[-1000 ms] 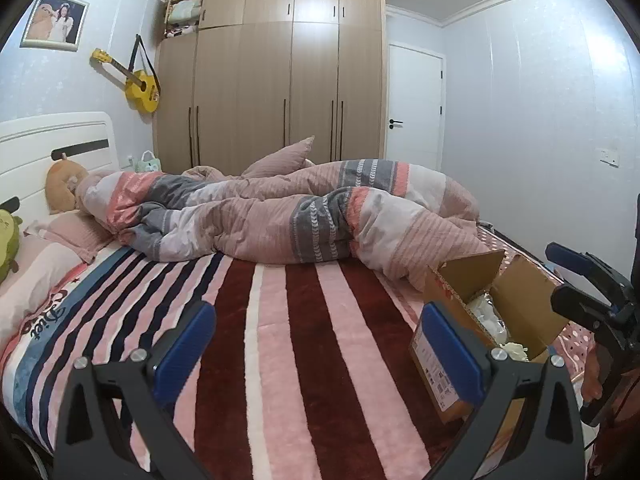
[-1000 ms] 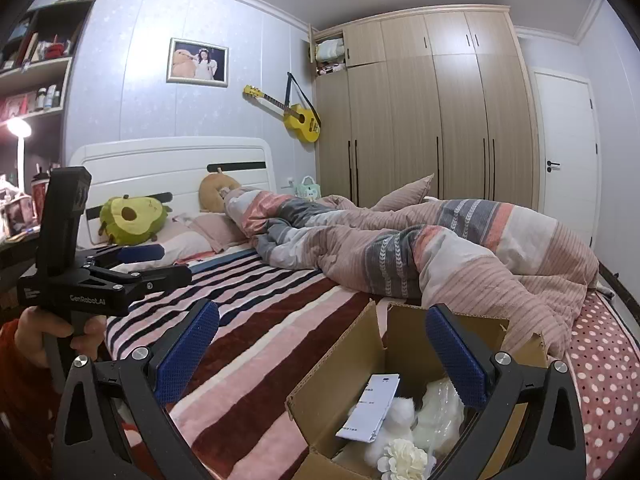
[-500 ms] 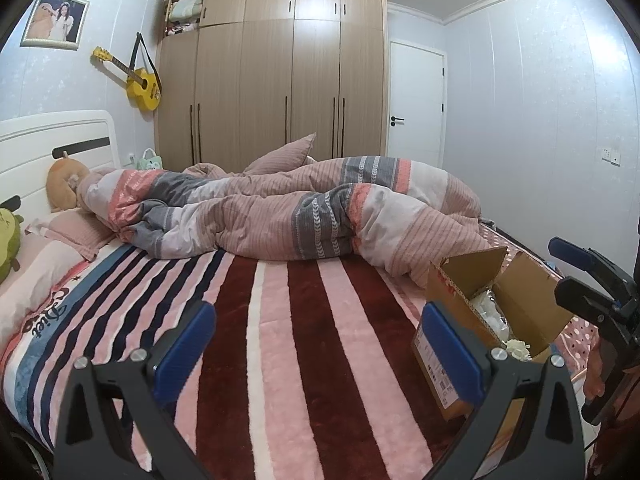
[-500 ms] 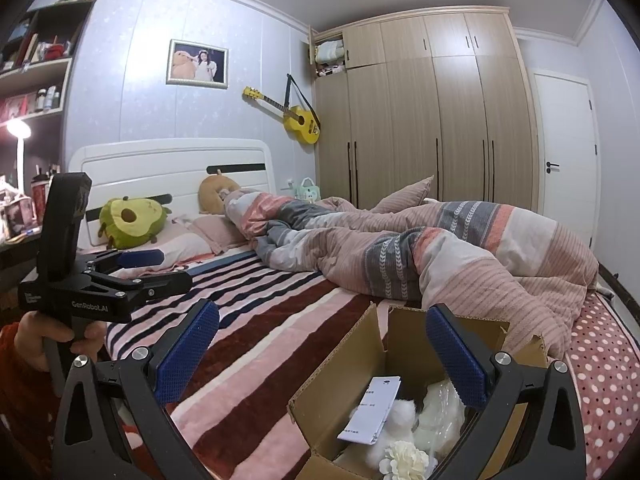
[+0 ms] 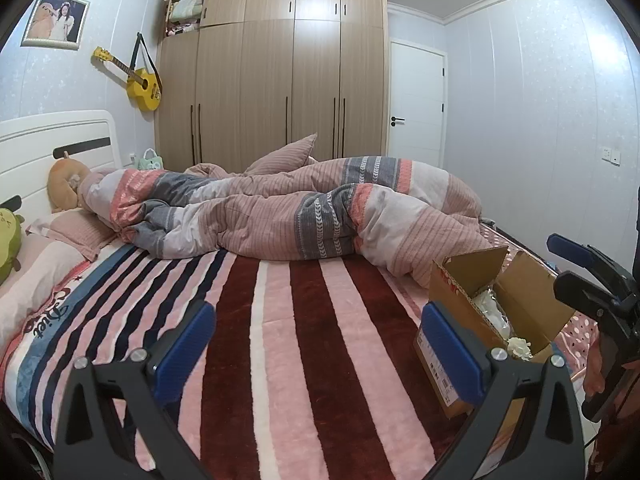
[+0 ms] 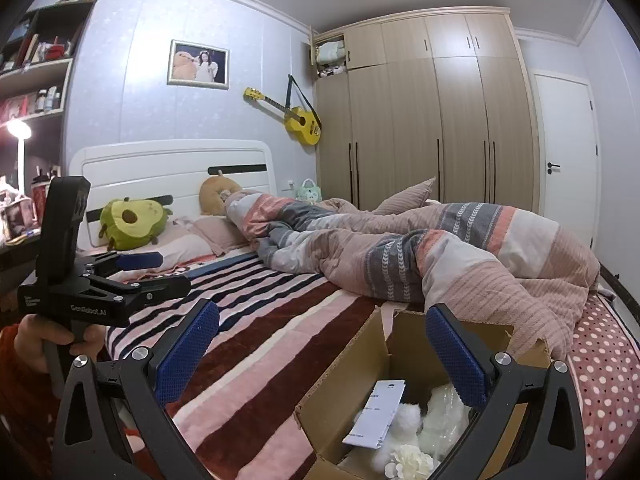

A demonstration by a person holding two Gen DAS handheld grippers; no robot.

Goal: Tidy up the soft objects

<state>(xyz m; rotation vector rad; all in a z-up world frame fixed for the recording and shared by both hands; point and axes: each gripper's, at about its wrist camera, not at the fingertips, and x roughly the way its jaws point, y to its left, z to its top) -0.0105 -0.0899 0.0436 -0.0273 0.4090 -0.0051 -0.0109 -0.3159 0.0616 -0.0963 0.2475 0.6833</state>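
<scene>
Your bed (image 5: 304, 344) fills both views, its striped pink, maroon and navy blanket (image 6: 280, 320) stretching under both tools, with a rumpled pink and grey duvet (image 5: 312, 216) bunched across the far half. On the blanket's right side, near the polka-dot sheet (image 6: 608, 376), sits the open cardboard box (image 5: 452, 284), flaps up, holding white soft items (image 6: 444, 412), a small cream fabric flower (image 6: 408, 462) and a white paper slip (image 6: 378, 412). Your right gripper (image 6: 322, 356) hovers directly over that box, its right blue pad above the opening and its left pad out over the blanket; the jaws stand wide apart and hold nothing. Your left gripper (image 5: 320, 344) points across the bare stripes, the box just beyond its right pad, jaws likewise spread and empty. By the headboard, well apart from both tools, lie an avocado plush (image 6: 132, 224) and a tan plush (image 6: 218, 196). Your left hand (image 6: 40, 344) wraps the tool's handle from below, holding it roughly level, at the left of the right wrist view.
</scene>
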